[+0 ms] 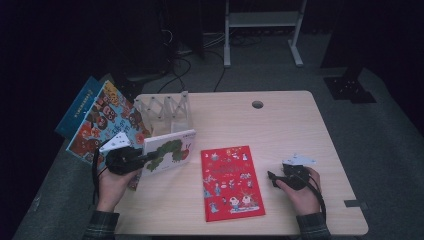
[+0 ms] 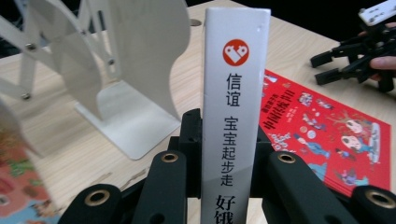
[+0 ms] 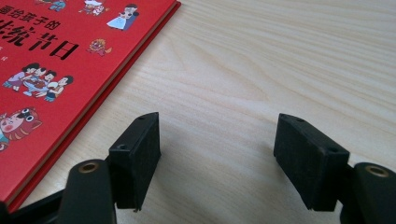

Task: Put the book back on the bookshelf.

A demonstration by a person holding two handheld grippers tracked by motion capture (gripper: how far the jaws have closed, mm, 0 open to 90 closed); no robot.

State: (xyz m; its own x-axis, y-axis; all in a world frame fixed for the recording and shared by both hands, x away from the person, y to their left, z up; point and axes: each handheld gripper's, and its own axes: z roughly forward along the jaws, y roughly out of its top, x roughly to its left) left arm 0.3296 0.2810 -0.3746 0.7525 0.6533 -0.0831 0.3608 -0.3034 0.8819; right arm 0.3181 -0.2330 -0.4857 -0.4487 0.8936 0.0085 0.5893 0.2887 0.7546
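- We are looking down on a light wooden table (image 1: 280,120) with a person's two hands coming in from the near edge.
- Our left gripper (image 1: 134,159) is clamping a white caterpillar book (image 1: 167,150), its jaws closed on the spine edge and holding the book upright, tilted, above the table's left side.
- In the left gripper view, we are seeing the book's grey-white spine with Chinese lettering and a red logo standing between the two black jaws.
- Just behind that book, a white folding book rack (image 1: 167,111) is standing on the table.
- Colourful picture books (image 1: 102,122) are leaning at the table's left edge, beside the rack.
- A red book (image 1: 231,182) is lying flat near the table's middle, between the two hands.
- Our right gripper (image 1: 276,179) is resting low on the table just right of the red book, jaws spread apart and holding nothing.
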